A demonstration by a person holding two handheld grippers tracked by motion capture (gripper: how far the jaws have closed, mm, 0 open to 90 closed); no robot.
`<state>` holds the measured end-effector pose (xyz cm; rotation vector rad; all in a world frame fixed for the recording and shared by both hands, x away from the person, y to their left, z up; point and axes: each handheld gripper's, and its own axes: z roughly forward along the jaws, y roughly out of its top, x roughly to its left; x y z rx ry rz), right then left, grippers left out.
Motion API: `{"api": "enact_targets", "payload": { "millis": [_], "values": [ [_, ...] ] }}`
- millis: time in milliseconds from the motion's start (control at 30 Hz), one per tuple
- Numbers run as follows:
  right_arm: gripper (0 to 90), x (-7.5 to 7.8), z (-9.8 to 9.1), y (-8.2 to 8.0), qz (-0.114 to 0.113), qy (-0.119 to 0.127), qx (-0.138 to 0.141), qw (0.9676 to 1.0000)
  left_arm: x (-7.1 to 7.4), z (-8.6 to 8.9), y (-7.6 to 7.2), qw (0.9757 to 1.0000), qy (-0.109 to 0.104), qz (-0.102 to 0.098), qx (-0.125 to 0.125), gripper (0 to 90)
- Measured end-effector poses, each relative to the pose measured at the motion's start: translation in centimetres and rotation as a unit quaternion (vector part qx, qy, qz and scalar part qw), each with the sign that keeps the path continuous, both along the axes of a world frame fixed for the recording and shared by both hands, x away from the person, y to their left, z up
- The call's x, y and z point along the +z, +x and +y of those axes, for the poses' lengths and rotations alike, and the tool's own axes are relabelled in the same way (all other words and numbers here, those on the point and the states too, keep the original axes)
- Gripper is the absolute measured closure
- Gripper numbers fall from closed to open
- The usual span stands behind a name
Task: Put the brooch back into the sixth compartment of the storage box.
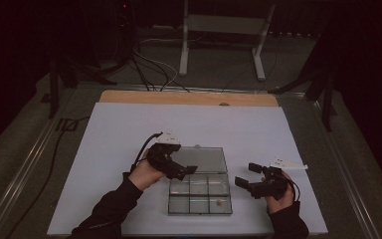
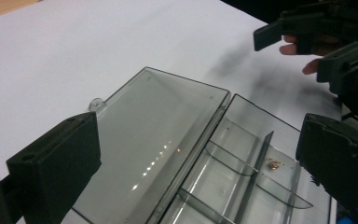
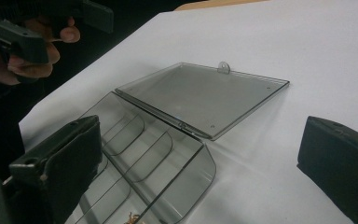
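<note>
Lying open on a white table cover (image 1: 114, 149), a clear smoky plastic organiser box (image 1: 199, 193) rests near the person's edge of the table, roughly midway between the two hands. Its lid (image 1: 206, 160) is folded flat onto the cover on the far side of the box, joined along the hinge, with a small tab at the lid's far edge. The box is split by thin dividers into compartments, and one small golden object (image 2: 274, 163) sits in a compartment on the box's near right side. Just left of the lid, the left gripper (image 1: 179, 172) hovers with its tips over the lid's near left corner, its jaws spread wide and holding nothing. Just right of the box, clear of it, the right gripper (image 1: 244, 175) points toward the box, its jaws also wide apart and empty. Beyond the cover's far edge, a strip of bare wooden tabletop (image 1: 189, 98) shows.
</note>
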<state>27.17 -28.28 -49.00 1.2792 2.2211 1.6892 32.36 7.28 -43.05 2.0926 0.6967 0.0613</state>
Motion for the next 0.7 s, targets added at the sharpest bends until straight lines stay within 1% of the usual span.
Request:
{"api": "enact_targets", "payload": {
  "millis": [133,333,400,633,667,700],
  "values": [
    [0.0,0.0,0.0,0.0,-0.001,-0.001,0.001,1.0,-0.1,0.4,0.3,0.9999,0.0,0.001,0.01,1.7],
    [0.0,0.0,0.0,0.0,-0.001,-0.001,0.0,1.0,-0.3,1.3,1.0,0.9996,-0.007,0.011,0.024,1.7],
    [0.0,0.0,0.0,0.0,-0.001,-0.001,0.0,1.0,-0.4,1.5,1.2,0.9994,-0.005,0.012,0.031,1.7],
    [0.0,0.0,0.0,0.0,-0.002,-0.002,0.001,1.0,-0.9,2.3,1.8,0.9988,-0.006,0.02,0.045,1.7],
    [0.0,0.0,0.0,0.0,-0.001,-0.001,0.0,1.0,-0.9,2.4,1.9,0.9987,-0.008,0.022,0.046,1.7],
    [0.0,0.0,0.0,0.0,0.0,-0.001,0.0,1.0,-1.1,2.6,2.1,0.9983,-0.012,0.029,0.049,1.7]
  ]
}}
